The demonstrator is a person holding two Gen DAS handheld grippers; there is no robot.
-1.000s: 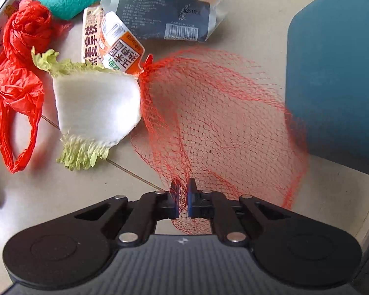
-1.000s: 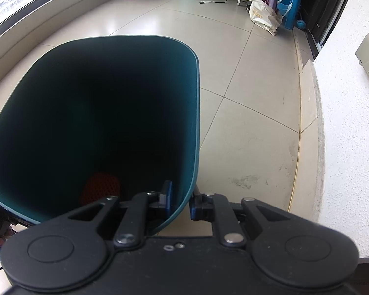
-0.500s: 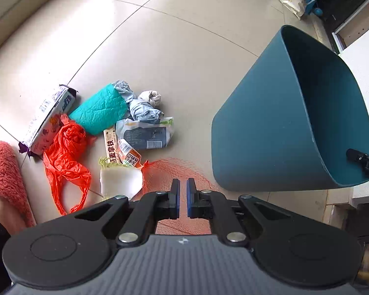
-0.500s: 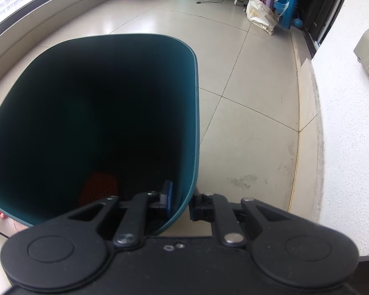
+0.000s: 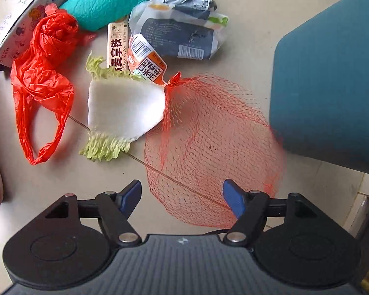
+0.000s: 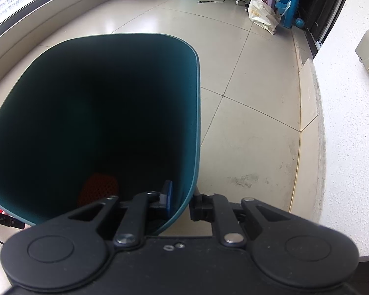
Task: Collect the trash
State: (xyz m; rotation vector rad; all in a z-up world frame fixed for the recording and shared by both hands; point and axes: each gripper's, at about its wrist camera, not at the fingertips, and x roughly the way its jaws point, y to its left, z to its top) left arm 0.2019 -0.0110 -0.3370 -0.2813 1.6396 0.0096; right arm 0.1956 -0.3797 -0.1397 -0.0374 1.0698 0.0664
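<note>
Trash bin (image 6: 93, 123), teal, at the right of the floor, its near rim clenched by the right gripper (image 6: 182, 200) and a red lump already lying inside. Red net bag (image 5: 214, 147) lies flat just left of the bin. The left gripper (image 5: 182, 196) hangs above its near edge, jaws just opened wide, nothing between them. Best to bunch the mesh and pinch a fold, since a single strand would likely slip.

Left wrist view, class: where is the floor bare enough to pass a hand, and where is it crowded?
Bare floor lies below the red plastic bag and cabbage leaf, left of the red mesh net. Another bare strip runs between the wrappers and the teal bin. The top-left litter pile is crowded.
</note>
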